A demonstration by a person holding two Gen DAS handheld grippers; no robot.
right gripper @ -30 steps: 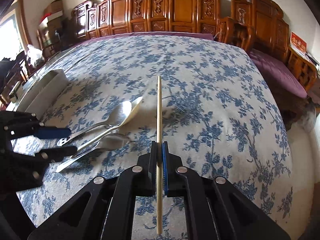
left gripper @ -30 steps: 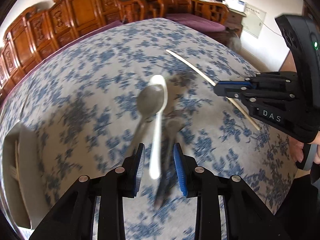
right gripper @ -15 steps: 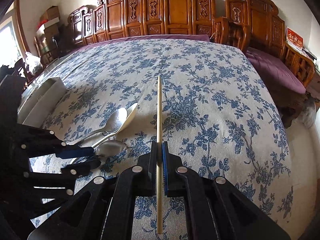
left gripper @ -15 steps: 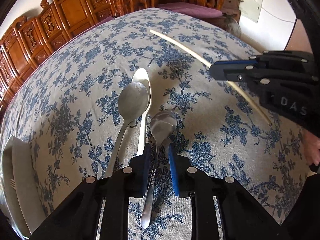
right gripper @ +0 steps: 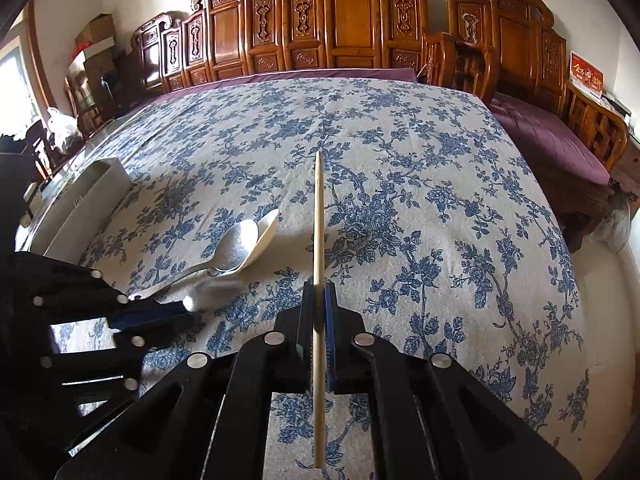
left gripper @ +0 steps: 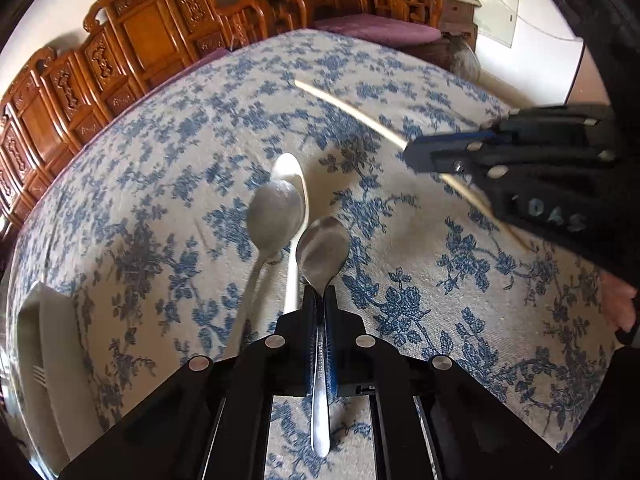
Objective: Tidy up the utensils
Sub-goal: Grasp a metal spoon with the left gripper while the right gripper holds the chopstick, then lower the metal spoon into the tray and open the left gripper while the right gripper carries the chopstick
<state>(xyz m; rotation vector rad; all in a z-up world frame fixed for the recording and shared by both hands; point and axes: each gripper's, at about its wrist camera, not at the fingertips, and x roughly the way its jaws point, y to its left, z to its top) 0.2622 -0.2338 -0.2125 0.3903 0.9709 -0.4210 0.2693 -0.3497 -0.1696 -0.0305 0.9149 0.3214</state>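
Left gripper (left gripper: 319, 300): black two-finger tongs with blue pads, jaws have just been closing and are now clamped on the handle of a small stainless-steel spoon (left gripper: 322, 256). The handle runs back between the pads toward the camera; the bowl projects forward past the fingertips, above the blue-and-white floral tablecloth (left gripper: 400, 280). Whether the bowl touches the cloth cannot be told from either view. The gripper points steeply down at the table.

Right gripper (right gripper: 319, 300): same build, jaws together on a pale wooden chopstick (right gripper: 318, 240), gripped near its middle. The stick lies in line with the fingers, tip forward over the cloth, butt end back under the camera. This gripper is also pitched downward. In the left wrist view it enters from the right, with part of the person's hand (left gripper: 620, 300) behind it.

Other utensils: a larger stainless-steel spoon (left gripper: 274, 216) lies on the cloth just left of the held spoon, its bowl overlapping a white plastic spoon (left gripper: 294, 184) beneath and beside it. A white rectangular utensil tray (right gripper: 80, 208) stands at the left edge of the table, well apart from the spoons.

Writing: white letters "DAS" on the right gripper's body; the engraved text on the held spoon's handle is too small to read reliably.
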